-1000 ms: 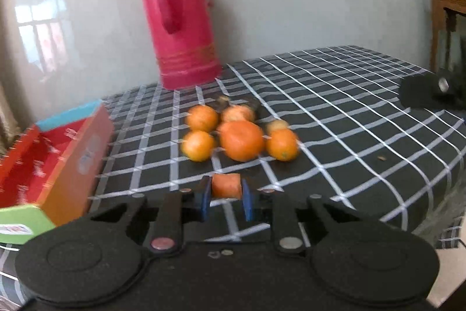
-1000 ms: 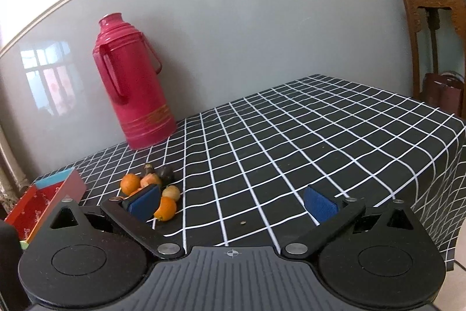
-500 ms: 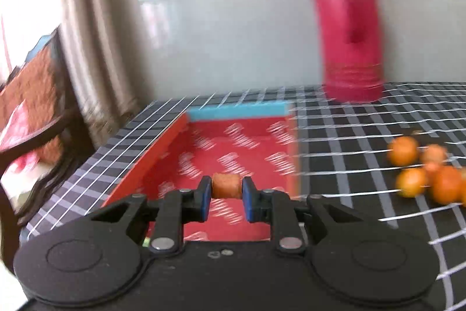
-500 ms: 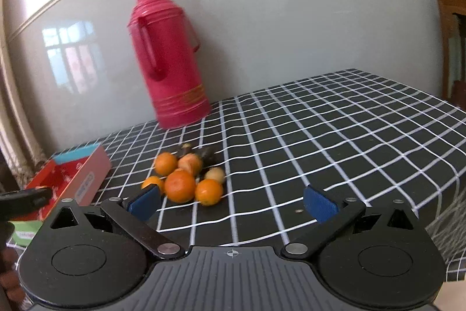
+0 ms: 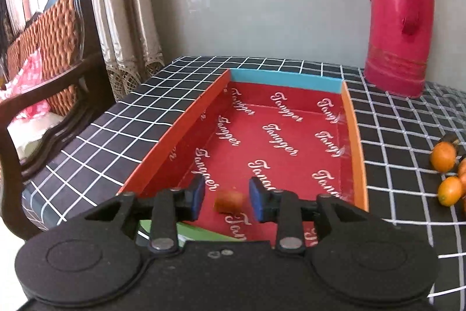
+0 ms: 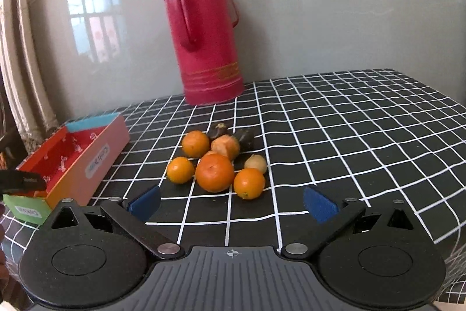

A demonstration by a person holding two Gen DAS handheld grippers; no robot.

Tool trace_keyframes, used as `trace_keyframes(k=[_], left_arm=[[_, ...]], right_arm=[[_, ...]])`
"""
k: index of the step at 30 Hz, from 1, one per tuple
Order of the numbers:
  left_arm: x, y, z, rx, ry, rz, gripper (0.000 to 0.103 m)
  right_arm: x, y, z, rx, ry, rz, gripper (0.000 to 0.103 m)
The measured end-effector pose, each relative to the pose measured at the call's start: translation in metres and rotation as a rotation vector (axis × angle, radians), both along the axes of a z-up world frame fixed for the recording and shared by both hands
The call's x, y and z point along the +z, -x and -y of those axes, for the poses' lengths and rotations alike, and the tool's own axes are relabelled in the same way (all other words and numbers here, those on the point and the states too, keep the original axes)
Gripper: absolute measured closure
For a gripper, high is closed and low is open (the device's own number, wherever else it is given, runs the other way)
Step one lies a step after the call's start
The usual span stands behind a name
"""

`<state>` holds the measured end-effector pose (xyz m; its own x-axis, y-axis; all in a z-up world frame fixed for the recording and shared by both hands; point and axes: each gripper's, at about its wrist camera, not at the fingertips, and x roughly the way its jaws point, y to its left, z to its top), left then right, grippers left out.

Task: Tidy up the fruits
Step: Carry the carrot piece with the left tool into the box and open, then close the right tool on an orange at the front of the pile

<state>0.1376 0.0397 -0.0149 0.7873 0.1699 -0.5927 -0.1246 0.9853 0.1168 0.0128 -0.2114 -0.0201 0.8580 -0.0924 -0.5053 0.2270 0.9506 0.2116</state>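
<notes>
My left gripper (image 5: 227,198) is open over the near end of the red box (image 5: 279,145). A small orange fruit piece (image 5: 229,200) sits between the blue pads, touching neither. In the right wrist view, a pile of oranges (image 6: 215,171) and a few dark fruits (image 6: 244,137) lie on the checked tablecloth. My right gripper (image 6: 231,201) is wide open and empty, just short of the pile. The box also shows at the left in the right wrist view (image 6: 96,149), with the left gripper's tip (image 6: 20,181) over its near end.
A tall red thermos (image 6: 204,28) stands at the wall behind the fruit, and also shows in the left wrist view (image 5: 399,13). A wicker chair (image 5: 43,48) and curtains stand beyond the table's left edge. The table's right edge drops off.
My left gripper swung from the fruit pile to the box and opened, letting go of the small orange piece. My right gripper moved closer to the pile.
</notes>
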Motion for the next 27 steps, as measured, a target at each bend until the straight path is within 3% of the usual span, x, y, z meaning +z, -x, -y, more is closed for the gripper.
trace_keyframes(k=[2, 3, 8, 10, 11, 17, 22, 27], left_arm=[[0.004, 0.004, -0.004, 0.012, 0.025, 0.015, 0.035], [0.006, 0.006, -0.006, 0.020, 0.036, 0.033, 0.030], [0.021, 0.024, -0.017, 0.034, 0.053, 0.108, 0.026], [0.025, 0.030, -0.024, 0.057, 0.060, 0.130, 0.023], [0.027, 0.032, -0.028, 0.070, 0.061, 0.138, 0.022], [0.035, 0.038, -0.051, 0.140, 0.073, 0.172, 0.019], [0.036, 0.037, -0.067, 0.178, 0.084, 0.164, 0.018], [0.035, 0.038, -0.079, 0.203, 0.102, 0.158, 0.016]], right_arm=[[-0.001, -0.005, 0.000, 0.010, 0.005, -0.016, 0.000], [-0.002, -0.007, 0.001, 0.012, 0.005, -0.021, 0.000], [-0.004, -0.020, 0.009, 0.007, 0.028, -0.052, 0.004], [-0.006, -0.026, 0.012, 0.012, 0.045, -0.071, 0.040], [-0.007, -0.029, 0.014, 0.014, 0.044, -0.084, 0.043], [-0.017, -0.039, 0.023, 0.016, 0.031, -0.114, 0.044], [-0.020, -0.050, 0.021, 0.024, 0.047, -0.124, 0.068], [-0.021, -0.053, 0.024, 0.020, 0.022, -0.117, 0.070]])
